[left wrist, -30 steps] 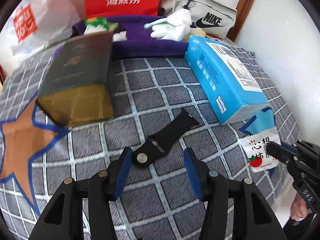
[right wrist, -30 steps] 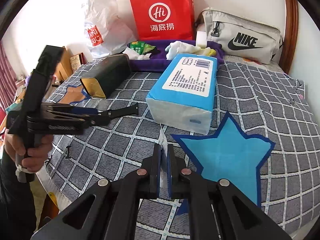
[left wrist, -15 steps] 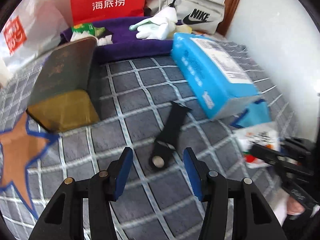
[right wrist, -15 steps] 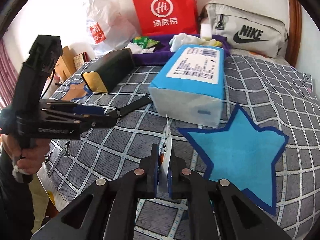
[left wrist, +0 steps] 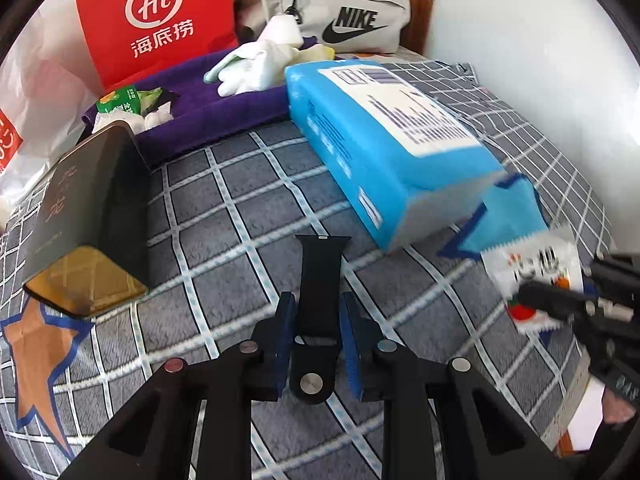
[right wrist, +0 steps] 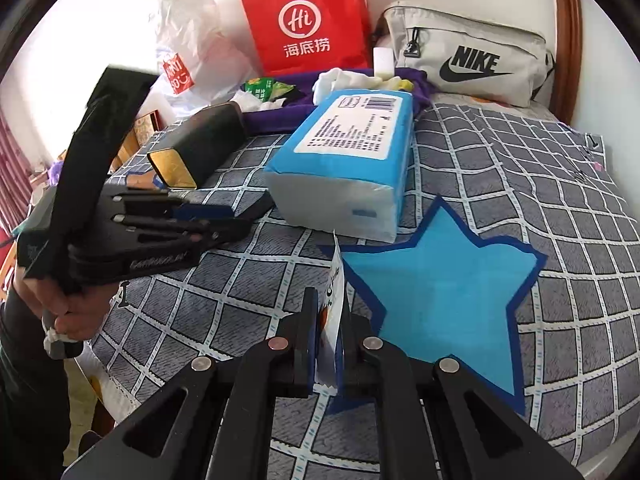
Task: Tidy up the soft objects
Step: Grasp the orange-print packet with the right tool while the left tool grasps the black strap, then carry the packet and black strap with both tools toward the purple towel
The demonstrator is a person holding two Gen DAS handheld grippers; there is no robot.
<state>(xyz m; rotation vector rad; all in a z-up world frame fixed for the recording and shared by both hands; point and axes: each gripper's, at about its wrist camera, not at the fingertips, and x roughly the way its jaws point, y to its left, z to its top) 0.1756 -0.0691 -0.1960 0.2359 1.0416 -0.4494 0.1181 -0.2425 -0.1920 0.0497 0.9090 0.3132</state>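
Left gripper (left wrist: pixel 314 338) fingers just closed on the watch strap (left wrist: pixel 320 280), right gripper (right wrist: pixel 328 344) pinching the snack sachet (right wrist: pixel 334 312); imo lift strap slowly, it's floppy.

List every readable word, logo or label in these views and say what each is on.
"Hi" and "海底捞": red paper bag.
"NIKE" with swoosh: grey waist bag.
"MINI SO", partly creased: white plastic bag.
Barcode and fine print: label on the blue tissue pack, too small to read.
Gold characters: dark box, not legible.
Red characters: snack sachet, blurred.
Green packet: print too small.
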